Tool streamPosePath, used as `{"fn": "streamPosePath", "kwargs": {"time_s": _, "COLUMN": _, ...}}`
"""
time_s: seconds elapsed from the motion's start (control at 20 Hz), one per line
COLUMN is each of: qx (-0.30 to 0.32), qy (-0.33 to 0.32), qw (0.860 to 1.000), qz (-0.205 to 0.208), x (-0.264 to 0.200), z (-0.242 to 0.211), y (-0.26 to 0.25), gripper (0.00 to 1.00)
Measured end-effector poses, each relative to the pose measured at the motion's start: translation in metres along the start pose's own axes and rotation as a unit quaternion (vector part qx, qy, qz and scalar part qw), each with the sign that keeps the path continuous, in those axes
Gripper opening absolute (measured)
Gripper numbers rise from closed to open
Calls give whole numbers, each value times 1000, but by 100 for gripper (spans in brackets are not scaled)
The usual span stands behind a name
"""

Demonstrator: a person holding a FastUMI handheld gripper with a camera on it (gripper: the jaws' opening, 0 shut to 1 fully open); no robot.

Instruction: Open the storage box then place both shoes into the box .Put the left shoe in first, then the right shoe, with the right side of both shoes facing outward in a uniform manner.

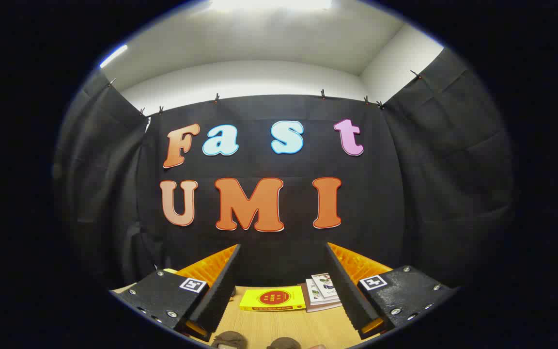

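Observation:
My gripper [283,252] is held high above a wooden table [284,325], open wide, with nothing between its two black foam-padded fingers [221,286]. Low down between the fingers, at the near edge of the table, the brown tops of two shoes [230,340] [284,343] peek into sight; most of each shoe is hidden. I cannot make out a storage box.
A yellow book [273,298] lies on the table beyond the fingers, near the back wall. To its right is a small stack of white books [322,291]. Black cloth closes the booth at the back and on both sides.

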State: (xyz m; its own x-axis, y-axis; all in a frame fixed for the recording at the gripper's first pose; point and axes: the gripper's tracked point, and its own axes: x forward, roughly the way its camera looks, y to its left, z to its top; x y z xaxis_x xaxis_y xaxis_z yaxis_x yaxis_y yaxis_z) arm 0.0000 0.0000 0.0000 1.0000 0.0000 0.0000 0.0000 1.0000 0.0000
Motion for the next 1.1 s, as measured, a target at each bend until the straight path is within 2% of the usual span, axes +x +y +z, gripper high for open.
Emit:
{"fn": "streamPosePath", "kwargs": {"time_s": 0.85, "qx": -7, "qy": 12, "qw": 1000, "qz": 12, "x": 0, "z": -8, "y": 18, "gripper": 99}}
{"fn": "streamPosePath", "kwargs": {"time_s": 1.1, "qx": 0, "qy": 42, "qw": 999, "qz": 31, "x": 2, "z": -31, "y": 32, "gripper": 99}}
